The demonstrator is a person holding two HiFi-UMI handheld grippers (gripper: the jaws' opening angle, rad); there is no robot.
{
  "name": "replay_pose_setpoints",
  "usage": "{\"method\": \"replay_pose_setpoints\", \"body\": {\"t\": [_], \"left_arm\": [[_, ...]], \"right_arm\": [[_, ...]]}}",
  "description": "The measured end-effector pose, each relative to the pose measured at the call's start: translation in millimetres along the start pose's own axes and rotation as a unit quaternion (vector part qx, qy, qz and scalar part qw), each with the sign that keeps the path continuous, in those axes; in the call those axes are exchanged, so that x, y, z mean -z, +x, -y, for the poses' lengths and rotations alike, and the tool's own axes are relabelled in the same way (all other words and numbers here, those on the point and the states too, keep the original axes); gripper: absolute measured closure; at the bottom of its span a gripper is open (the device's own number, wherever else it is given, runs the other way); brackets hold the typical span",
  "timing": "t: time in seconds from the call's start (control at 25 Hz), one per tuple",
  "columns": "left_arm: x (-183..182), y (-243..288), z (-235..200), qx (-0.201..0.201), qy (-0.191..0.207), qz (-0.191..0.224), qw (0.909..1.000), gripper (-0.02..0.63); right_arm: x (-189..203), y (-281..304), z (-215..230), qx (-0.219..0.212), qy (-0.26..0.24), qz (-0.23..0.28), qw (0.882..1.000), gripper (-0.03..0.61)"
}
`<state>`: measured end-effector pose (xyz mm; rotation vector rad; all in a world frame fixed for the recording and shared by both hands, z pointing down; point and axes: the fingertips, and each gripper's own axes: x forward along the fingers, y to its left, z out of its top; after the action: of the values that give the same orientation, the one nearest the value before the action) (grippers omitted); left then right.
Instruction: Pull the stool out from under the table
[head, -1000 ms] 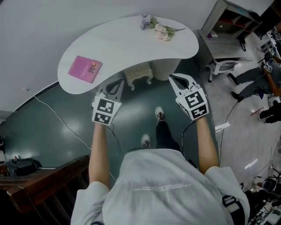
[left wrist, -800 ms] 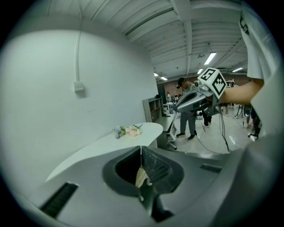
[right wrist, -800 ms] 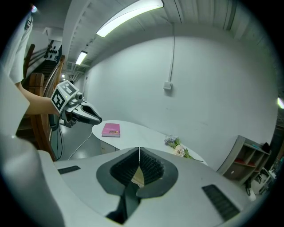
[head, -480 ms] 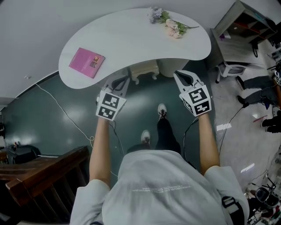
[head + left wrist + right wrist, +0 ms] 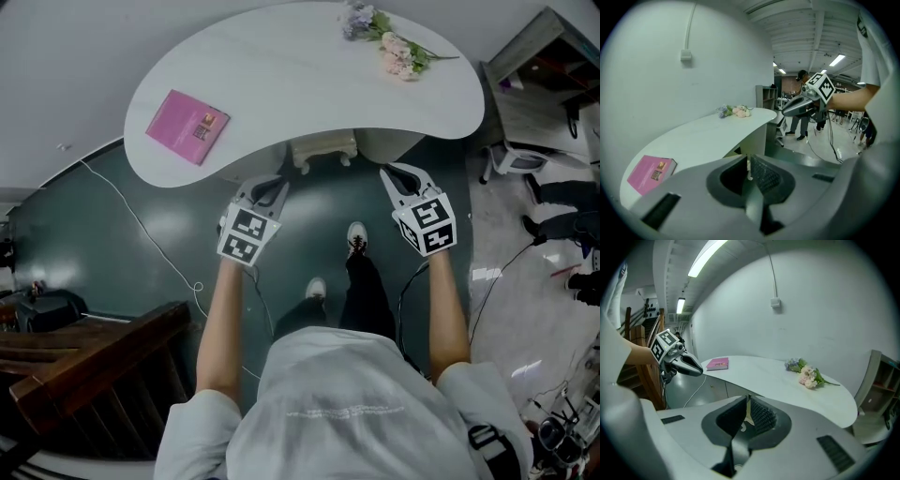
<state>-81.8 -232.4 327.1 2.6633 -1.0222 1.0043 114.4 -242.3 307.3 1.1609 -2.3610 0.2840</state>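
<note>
A small cream stool (image 5: 323, 150) stands tucked under the front edge of the curved white table (image 5: 300, 75); only its near side and legs show. My left gripper (image 5: 278, 186) is shut and empty. It hangs just left of the stool, in front of the table edge. On the stool's right, my right gripper (image 5: 395, 172) is also shut and holds nothing. In the left gripper view the shut left gripper (image 5: 748, 161) points along the table (image 5: 708, 138). The right gripper view shows the shut right gripper (image 5: 747, 403) below the tabletop (image 5: 787, 385).
A pink book (image 5: 187, 127) and a flower bunch (image 5: 394, 47) lie on the table. A thin cable (image 5: 141, 234) runs over the dark green floor. A wooden railing (image 5: 84, 366) is at lower left. A shelf unit (image 5: 544, 84) and people stand at the right.
The view has shifted so the table sits higher and larger in the picture. Both grippers have stayed shut and level with each other on either side of the stool.
</note>
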Motion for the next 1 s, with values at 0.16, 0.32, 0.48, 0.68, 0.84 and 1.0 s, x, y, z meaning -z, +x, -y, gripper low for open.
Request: {"method": "replay_pose_setpoints", "body": {"t": [0.16,0.32,0.48,0.68,0.84,1.0], "left_arm": [[35.0,39.0,-5.5,0.0,-0.019,-0.005,0.9998,0.589],[70.7,81.6,-8.8,-0.001,-0.046,-0.015,0.9988,0.494],[102.9,125.2,-13.3,0.001,-0.053,-0.025,0.9983,0.483],[160.0,182.5,-26.5,-0.008,-0.048,-0.046,0.9978,0.479],[208.9,223.3,-39.6,-0.016,-0.059,-0.048,0.997,0.477],[249.8,259.4,-50.2,-0.019,-0.08,-0.04,0.9958,0.443]], "right_arm": [[37.4,36.3,8.9,-0.009,0.0,-0.009,1.0,0.56],[74.9,68.0,20.2,-0.02,-0.001,-0.02,1.0,0.506],[109.4,100.0,36.1,-0.024,-0.015,-0.034,0.999,0.459],[160.3,156.9,53.0,-0.023,-0.027,-0.032,0.999,0.44],[210.6,205.4,59.6,-0.029,-0.05,-0.048,0.997,0.44],[246.0,247.3,63.4,-0.033,-0.072,-0.052,0.996,0.416]]}}
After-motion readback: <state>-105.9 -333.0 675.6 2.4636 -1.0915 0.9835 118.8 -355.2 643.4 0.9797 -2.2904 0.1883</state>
